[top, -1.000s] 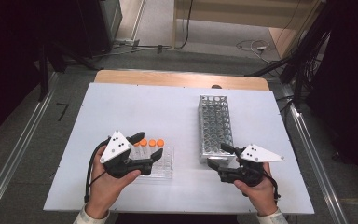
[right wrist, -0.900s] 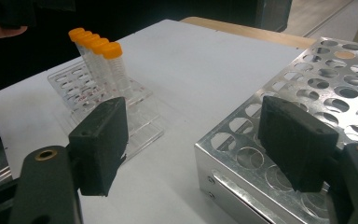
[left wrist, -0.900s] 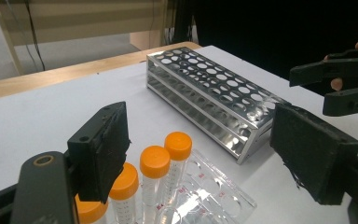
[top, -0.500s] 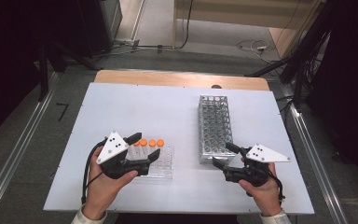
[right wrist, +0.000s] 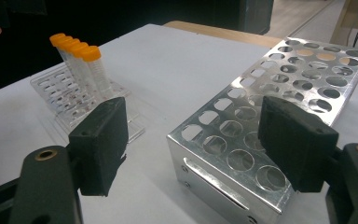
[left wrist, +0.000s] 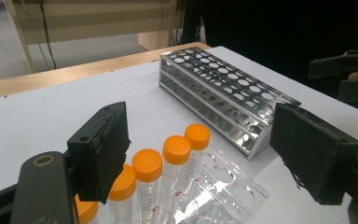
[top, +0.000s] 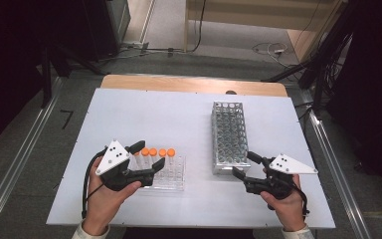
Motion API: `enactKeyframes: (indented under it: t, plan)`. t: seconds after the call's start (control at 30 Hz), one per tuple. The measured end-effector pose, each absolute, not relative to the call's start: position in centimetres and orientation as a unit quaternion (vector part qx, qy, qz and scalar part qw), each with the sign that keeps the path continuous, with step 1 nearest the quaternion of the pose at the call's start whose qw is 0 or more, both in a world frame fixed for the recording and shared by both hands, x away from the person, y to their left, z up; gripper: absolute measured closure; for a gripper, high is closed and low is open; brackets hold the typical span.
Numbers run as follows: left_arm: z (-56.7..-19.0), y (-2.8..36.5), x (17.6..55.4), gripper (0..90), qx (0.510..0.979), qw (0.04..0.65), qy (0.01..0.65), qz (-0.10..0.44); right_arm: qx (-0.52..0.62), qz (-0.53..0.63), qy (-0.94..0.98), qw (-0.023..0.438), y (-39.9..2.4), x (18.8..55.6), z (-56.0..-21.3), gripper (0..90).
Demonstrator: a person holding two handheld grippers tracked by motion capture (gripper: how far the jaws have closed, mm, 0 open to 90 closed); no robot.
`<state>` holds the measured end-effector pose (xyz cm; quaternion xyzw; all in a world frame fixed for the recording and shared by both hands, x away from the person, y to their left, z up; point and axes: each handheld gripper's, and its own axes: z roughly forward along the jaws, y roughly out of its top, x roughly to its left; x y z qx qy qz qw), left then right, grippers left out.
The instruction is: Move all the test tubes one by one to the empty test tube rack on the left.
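- High view: the left tool (top: 151, 155), jaws apart and holding nothing, sits at the row of orange-capped clear plastic tubes (top: 157, 152) standing in a clear plastic rack (top: 171, 179) on the white worktop (top: 144, 114).
- Right tool (top: 242, 164), jaws apart, faces the near end of the empty perforated metal rack (top: 229, 137), whose long axis runs away from the person.

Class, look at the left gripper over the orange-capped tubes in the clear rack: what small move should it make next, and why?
Probably ease the left gripper forward and down until its open jaws straddle the nearest of the orange-capped tubes, then close. Its jaws stand wide with nothing between them, the tubes stand upright in the clear rack just ahead, and the metal rack stands empty.
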<state>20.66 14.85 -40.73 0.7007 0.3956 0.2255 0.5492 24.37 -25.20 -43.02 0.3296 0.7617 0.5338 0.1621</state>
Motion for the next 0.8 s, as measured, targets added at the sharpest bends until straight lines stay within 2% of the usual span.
enactKeyframes:
  t: [0.8]
  plan:
    - [-41.0,17.1,20.4,20.0,0.688,0.542,0.420,0.238,0.349,0.527,0.753,0.183,-27.4,24.2,-43.1,22.9]
